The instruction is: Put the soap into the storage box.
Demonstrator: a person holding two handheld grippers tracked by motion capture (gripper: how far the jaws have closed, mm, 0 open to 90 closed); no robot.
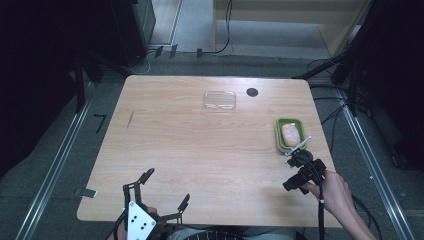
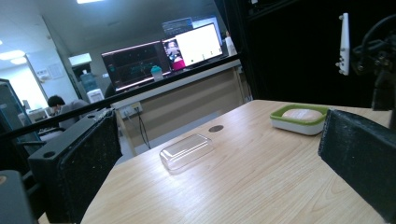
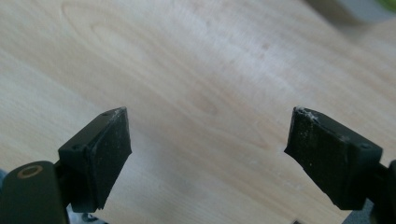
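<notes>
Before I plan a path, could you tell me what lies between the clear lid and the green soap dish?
Nothing but bare wood: in the high view the table is bare between the clear lid and the green soap dish.

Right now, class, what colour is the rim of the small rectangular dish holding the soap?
Green rim, clearest in the left gripper view.

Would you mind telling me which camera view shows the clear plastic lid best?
The left gripper view: the clear plastic lid lies close, unobstructed, its domed shape readable. The high view shows it small and faint near the table's far edge. The right gripper view looks at bare wood.
</notes>
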